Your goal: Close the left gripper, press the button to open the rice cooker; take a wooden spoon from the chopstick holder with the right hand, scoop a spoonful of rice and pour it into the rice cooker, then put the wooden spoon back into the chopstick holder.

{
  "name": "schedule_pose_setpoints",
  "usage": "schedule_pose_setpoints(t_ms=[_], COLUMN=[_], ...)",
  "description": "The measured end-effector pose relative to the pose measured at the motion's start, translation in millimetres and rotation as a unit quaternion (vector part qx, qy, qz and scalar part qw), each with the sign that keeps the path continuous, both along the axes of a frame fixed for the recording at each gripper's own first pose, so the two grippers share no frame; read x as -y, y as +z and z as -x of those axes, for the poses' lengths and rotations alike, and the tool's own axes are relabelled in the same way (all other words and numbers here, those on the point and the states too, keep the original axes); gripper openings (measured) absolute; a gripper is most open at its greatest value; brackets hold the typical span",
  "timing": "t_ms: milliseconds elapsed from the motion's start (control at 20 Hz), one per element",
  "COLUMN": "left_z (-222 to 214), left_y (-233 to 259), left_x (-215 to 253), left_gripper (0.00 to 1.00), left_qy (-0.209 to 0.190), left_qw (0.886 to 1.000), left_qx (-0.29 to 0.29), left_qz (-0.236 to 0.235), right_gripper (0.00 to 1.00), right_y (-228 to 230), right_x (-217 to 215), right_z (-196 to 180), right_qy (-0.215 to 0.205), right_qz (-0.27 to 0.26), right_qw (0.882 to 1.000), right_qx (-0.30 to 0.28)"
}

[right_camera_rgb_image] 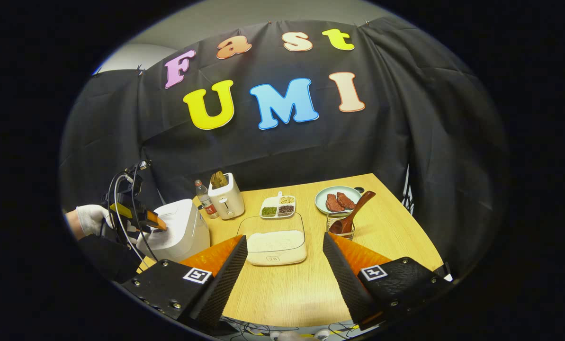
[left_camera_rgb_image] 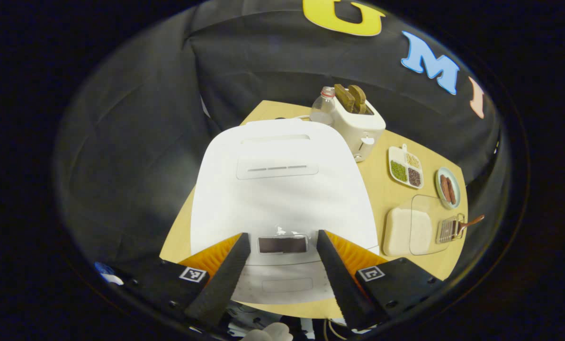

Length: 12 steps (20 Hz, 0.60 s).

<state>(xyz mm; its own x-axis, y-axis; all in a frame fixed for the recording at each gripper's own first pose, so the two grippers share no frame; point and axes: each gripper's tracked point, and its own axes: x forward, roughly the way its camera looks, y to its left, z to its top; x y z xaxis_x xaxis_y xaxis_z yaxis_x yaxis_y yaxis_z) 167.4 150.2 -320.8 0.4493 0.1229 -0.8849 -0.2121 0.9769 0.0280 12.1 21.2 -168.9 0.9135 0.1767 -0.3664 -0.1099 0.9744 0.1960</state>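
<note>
While both grippers gape empty, the toaster (left_camera_rgb_image: 358,125) and bottle (left_camera_rgb_image: 322,108) stand just behind the shut rice cooker (left_camera_rgb_image: 282,189).

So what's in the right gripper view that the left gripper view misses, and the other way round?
Right gripper view alone: the left gripper held by a gloved hand over the rice cooker, plus the right gripper open above bare table. Left gripper view alone: a close look down on the cooker's shut lid, the left gripper open above it. Shared: toaster, bottle, rice container, divided dish, plate, wooden spoon in its chopstick holder.
</note>
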Motion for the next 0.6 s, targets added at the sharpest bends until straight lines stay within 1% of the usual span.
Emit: schedule_pose_setpoints(t_ms=[150, 200, 300, 350, 450, 500, 600], left_z=[0, -3, -4, -3, -2, -2, -9], left_y=[2, 2, 5, 3, 3, 3, 15], left_x=[0, 0, 0, 0, -1, 1, -3], left_gripper=[0.98, 1.0, 1.0, 0.97, 0.97, 0.99, 0.99], left_qy=[0.001, -0.003, -0.001, 0.004, 0.003, 0.0, -0.004], left_qw=[1.0, 1.0, 1.0, 1.0, 1.0, 1.0, 0.999], left_qx=[-0.006, 0.0, 0.002, 0.003, 0.005, 0.009, 0.039], left_qz=[-0.001, -0.002, 0.001, 0.002, 0.002, 0.002, -0.015], right_gripper=[0.98, 0.98, 0.98, 0.98, 0.98, 0.98, 0.98], right_y=[3, 2, 1, 3, 5, 6, 11], right_x=[1, 3, 4, 6, 8, 9, 10], right_z=[-2, -2, -3, -4, -5, -5, -6], right_qy=[0.002, 0.001, 0.0, -0.002, -0.003, -0.004, -0.005], right_qz=[-0.002, 0.0, -0.004, -0.004, 0.0, 0.002, 0.004], right_qw=[1.0, 1.0, 1.0, 1.0, 1.0, 1.0, 1.0], right_qx=[0.002, 0.002, 0.0, 0.0, 0.002, 0.003, 0.008])
